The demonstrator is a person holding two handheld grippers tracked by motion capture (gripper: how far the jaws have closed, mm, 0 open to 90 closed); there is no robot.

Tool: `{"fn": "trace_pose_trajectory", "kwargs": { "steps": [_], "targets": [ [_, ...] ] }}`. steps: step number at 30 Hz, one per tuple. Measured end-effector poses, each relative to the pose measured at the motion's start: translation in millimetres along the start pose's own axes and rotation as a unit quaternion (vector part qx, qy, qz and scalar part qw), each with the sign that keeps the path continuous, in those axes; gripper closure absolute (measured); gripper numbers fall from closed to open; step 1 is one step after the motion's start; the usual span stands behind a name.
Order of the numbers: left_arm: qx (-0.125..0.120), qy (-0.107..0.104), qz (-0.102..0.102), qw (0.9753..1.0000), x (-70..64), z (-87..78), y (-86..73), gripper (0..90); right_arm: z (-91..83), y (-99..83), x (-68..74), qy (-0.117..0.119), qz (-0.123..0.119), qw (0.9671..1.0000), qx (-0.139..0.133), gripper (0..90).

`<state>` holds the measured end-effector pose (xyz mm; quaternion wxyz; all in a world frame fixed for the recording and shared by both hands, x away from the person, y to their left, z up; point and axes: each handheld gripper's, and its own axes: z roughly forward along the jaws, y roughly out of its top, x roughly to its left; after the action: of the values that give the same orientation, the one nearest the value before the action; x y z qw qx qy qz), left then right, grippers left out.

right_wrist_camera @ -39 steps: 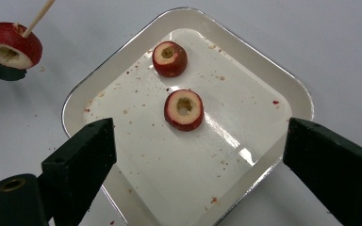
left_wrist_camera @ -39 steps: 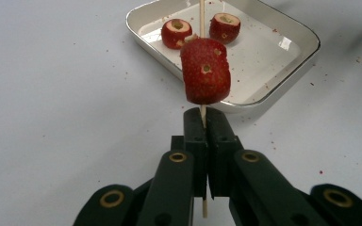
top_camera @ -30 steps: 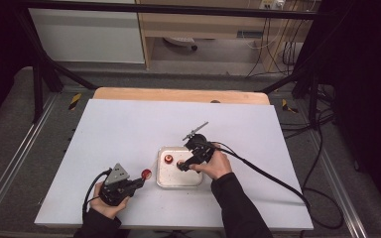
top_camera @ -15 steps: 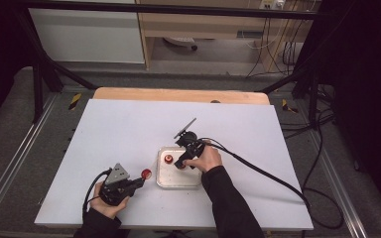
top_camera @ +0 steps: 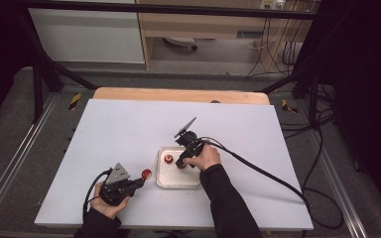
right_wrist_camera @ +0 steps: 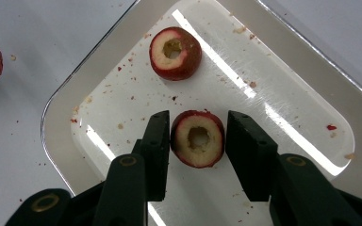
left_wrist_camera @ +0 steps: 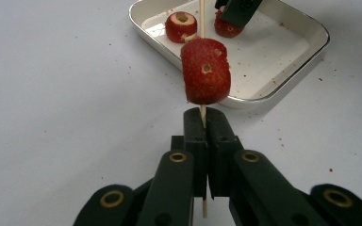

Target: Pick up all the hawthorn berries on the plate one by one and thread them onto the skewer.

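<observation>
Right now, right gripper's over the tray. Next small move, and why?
Probably close the right gripper on the cored fruit piece: its jaws straddle the piece in the tray but look slightly apart from it. The left gripper holds the skewer, one piece threaded.

Tabletop [top_camera: 129, 129] evenly bright under overhead light; surroundings dim. Streaked glare on tray [right_wrist_camera: 273, 80] floor beyond and beside jaws. Jaw bases nearest lens slightly soft; shadows faint.
</observation>
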<state>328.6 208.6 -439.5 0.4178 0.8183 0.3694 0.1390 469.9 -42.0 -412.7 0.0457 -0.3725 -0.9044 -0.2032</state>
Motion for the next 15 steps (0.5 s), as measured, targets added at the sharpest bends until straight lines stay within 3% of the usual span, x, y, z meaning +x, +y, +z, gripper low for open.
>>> {"fn": "trace_pose_trajectory", "kwargs": {
  "steps": [10,15],
  "targets": [
    [-0.001,0.001,0.001,1.0,-0.3,-0.4,0.1,88.1,-0.3,-0.4,0.2,0.005,0.01,0.9999,0.005,62.6],
    [-0.002,0.001,0.002,1.0,-0.6,-0.8,0.2,88.0,-6.6,-1.5,2.0,0.011,0.011,0.9999,-0.007,62.7]
  ]
}}
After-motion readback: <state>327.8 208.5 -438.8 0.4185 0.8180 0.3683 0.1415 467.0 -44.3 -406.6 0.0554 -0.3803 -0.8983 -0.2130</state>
